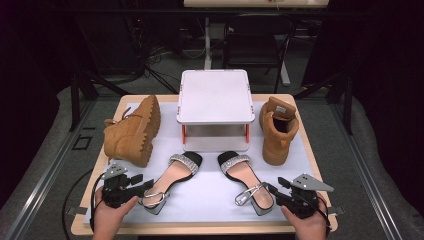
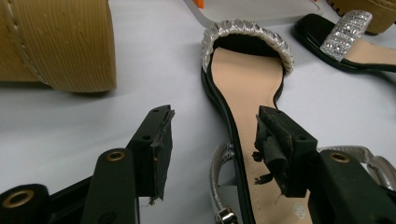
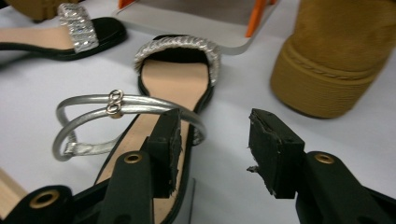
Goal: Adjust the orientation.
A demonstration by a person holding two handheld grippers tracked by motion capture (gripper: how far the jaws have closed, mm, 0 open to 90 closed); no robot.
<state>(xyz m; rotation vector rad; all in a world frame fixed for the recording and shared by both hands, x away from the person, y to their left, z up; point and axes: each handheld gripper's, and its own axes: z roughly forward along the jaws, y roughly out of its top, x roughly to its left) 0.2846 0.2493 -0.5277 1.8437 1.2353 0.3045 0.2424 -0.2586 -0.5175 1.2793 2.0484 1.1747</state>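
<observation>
A wooden desk (image 1: 300, 100) under a white sheet carries everything. At its far middle stands a white shelf stand (image 1: 215, 95) on orange legs. To its left a tan boot (image 1: 132, 131) lies on its side with the lugged sole facing the stand; to its right a second tan boot (image 1: 277, 131) stands upright. Nearer the person, two black sandals with glittering toe straps lie side by side, toes toward the stand: the left sandal (image 1: 172, 181) and the right sandal (image 1: 247, 182), heels near the front edge.

The left tool (image 1: 145, 187) is released, jaws apart around the left sandal's heel end (pads not pressing it). The right tool (image 1: 274, 190) is released too, just beside the right sandal's heel, one jaw over its insole and silver ankle strap (image 3: 126, 109), gripping nothing.
</observation>
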